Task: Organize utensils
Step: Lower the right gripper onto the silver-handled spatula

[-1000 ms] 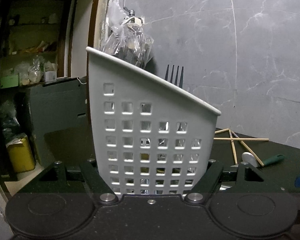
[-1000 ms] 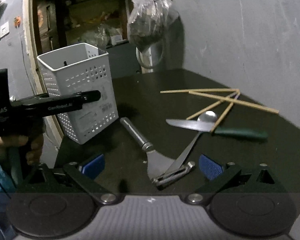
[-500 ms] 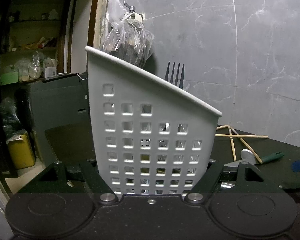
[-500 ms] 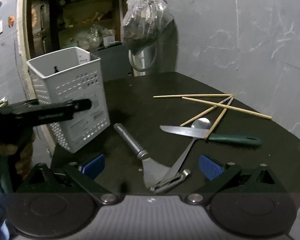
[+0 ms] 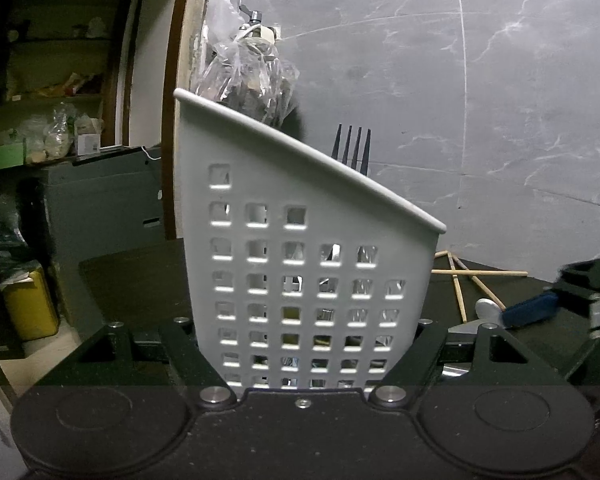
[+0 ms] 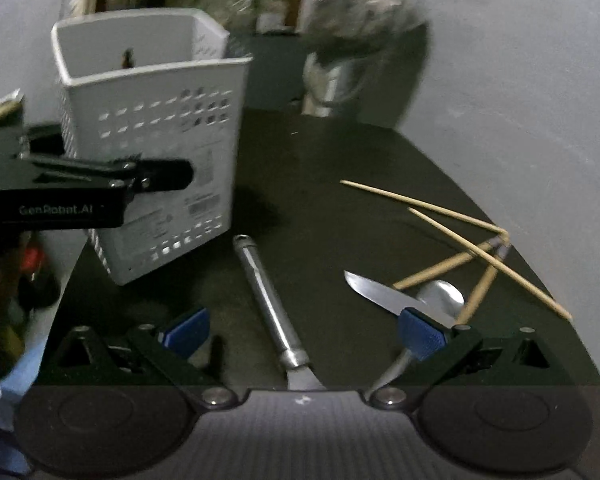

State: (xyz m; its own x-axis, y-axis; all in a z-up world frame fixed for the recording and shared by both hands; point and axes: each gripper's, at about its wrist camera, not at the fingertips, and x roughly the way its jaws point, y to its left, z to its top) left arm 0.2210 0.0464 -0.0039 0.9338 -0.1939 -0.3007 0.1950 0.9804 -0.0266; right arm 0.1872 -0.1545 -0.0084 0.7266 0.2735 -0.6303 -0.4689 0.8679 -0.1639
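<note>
Left wrist view: left fingers (image 5: 196, 356) clamped on white basket (image 5: 300, 248) holding a fork (image 5: 352, 146); right fingers (image 6: 422, 332) spread wide.

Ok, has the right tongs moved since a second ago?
Yes. In the right wrist view the right tongs have closed in on the table: the spatula now runs between its open fingers, and the white utensil basket looms nearer.
</note>
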